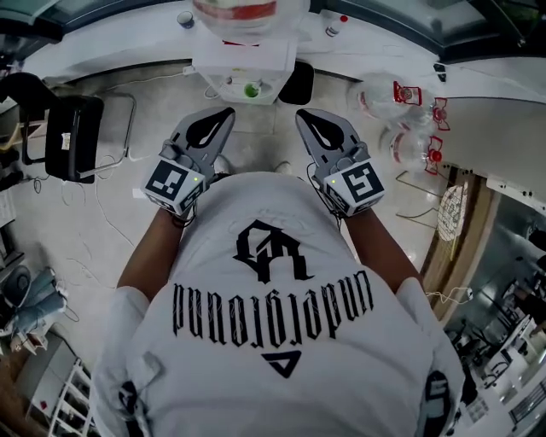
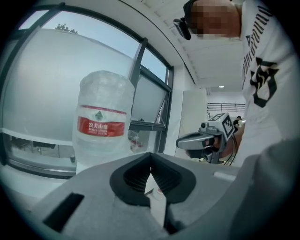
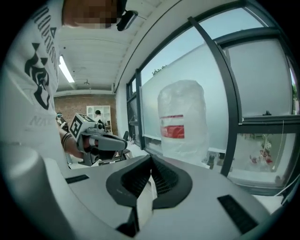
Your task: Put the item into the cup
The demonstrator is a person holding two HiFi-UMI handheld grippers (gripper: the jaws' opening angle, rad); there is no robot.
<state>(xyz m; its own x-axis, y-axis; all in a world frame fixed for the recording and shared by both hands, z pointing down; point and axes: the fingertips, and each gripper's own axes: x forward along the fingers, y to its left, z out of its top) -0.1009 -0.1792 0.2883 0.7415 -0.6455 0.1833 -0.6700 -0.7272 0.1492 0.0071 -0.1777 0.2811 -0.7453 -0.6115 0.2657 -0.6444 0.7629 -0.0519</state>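
Grey left gripper (image 1: 223, 115) and right gripper (image 1: 304, 117) hover before the water bottle (image 2: 102, 124), both pressed together and empty. Spread one before descending; the cup possibly sits below the bottle.

Big clear water jug (image 2: 102, 126) with a red label stands upright by the dark window frame (image 2: 139, 70). Black chair (image 1: 72, 136) sits off left, and a few clear red-capped bottles (image 1: 401, 107) lie off right.

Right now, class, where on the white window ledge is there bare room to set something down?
Bare ledge left of the small bottle, and right of the red-capped bottle. Crowded around the water jug between them.
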